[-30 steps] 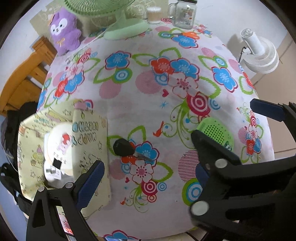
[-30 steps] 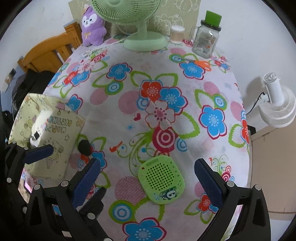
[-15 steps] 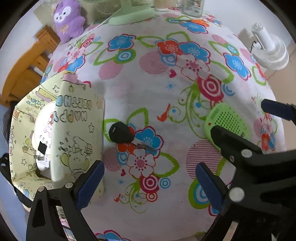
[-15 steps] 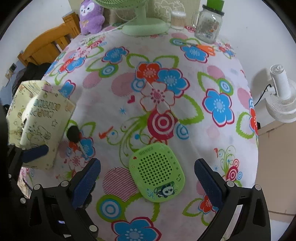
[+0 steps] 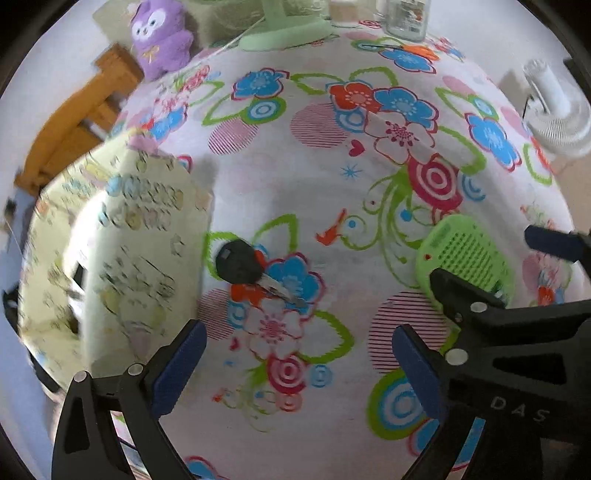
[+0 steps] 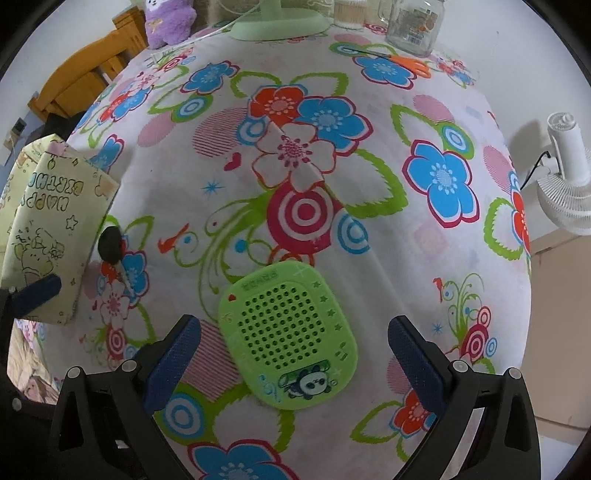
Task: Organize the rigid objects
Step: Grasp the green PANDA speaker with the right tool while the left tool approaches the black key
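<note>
I am holding both tongs spread wide and empty above the surface (image 6: 424, 122), which is wearing a flowered cloth. Left tongs (image 5: 295, 363) are hovering over the key (image 5: 251, 271); it is lying flat on the cloth between and just ahead of the blue pads, black head toward 10 o'clock, metal blade toward 4 o'clock. At 9 o'clock in the left view the yellow cartoon-print box (image 5: 122, 254) is sitting beside the key, close to its head; whether they are touching, I cannot tell, as the box is blurring there. In the right view the same box (image 6: 55, 229) is showing at 9 o'clock with the key (image 6: 112, 251) just by its near corner. Right tongs (image 6: 295, 356) are straddling the green perforated case (image 6: 290, 334), which is lying flat with a panda sticker on its near edge; neither pad is touching it. From the left view that case (image 5: 467, 256) is lying at 3 o'clock, partly behind the right tool's black frame. At 12 o'clock, at the far edge, a green fan base (image 6: 279, 26), a glass jar (image 6: 413, 27), orange-handled scissors (image 6: 400, 61) and a purple plush toy (image 6: 168, 20) are standing well apart from the task items. A white fan (image 6: 565, 177) is sitting off the surface at 3 o'clock.
</note>
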A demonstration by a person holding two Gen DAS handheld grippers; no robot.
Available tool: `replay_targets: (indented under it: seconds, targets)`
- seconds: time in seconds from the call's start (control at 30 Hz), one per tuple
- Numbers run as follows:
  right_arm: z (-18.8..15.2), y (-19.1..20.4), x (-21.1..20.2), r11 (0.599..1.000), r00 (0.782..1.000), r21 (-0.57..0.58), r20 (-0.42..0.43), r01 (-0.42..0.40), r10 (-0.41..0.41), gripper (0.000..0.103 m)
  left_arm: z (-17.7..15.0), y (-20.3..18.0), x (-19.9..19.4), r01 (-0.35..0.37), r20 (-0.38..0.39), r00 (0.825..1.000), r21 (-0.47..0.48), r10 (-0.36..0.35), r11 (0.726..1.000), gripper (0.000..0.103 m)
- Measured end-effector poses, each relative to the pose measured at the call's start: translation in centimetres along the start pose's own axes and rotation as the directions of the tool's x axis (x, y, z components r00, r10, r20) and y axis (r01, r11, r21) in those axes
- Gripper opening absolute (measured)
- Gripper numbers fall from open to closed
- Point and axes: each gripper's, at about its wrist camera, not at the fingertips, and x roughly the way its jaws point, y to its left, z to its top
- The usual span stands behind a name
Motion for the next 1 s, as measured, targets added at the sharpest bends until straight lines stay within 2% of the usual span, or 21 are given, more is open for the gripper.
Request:
replay_targets:
  seconds: [0.1,0.33,0.53,0.63,0.7,0.77,1.0]
  targets:
    - [-0.1,-0.3,0.3,1.000,1.000,-0.020,-0.004,0.001,-0.001,0.102,-0.2,0.0,0.9,0.042,-0.035,0.998,-0.055,-0.044,0.998,0.101]
    - [-0.3,-0.5,1.5,0.998,0.999,-0.047,-0.035,-0.033,0.032,0.102,-1.0,-0.2,1.9,0.017,-0.060,0.998,-0.085,-0.022,0.996,0.101]
    - [-0.1,0.1,2.3,0.997,0.999,-0.074,-0.051,-0.018,0.014,0.102,-1.4,-0.4,2.4,0.026,-0.069,0.997,-0.097,-0.033,0.995,0.101]
    - [-0.1,0.4,2.2,0.996,0.999,-0.086,-0.041,-0.003,-0.001,0.098,-1.9,-0.7,2.2,0.032,-0.064,0.997,-0.099,-0.039,0.995,0.101]
    - [-0.2,1.3,2.1,0.993,0.999,-0.115,-0.020,0.024,-0.027,0.086,-2.1,-0.8,2.3,0.037,-0.063,0.997,-0.102,-0.043,0.994,0.102]
    - [-0.1,1.9,1.8,0.989,0.999,-0.143,-0.014,0.026,-0.028,0.080,-2.2,-0.7,2.4,0.042,-0.062,0.997,-0.101,-0.049,0.994,0.102]
    - [0.3,2.7,1.7,0.986,0.999,-0.163,-0.021,0.042,-0.046,0.079,-2.4,0.4,2.4,0.042,-0.074,0.996,-0.121,-0.051,0.992,0.101]
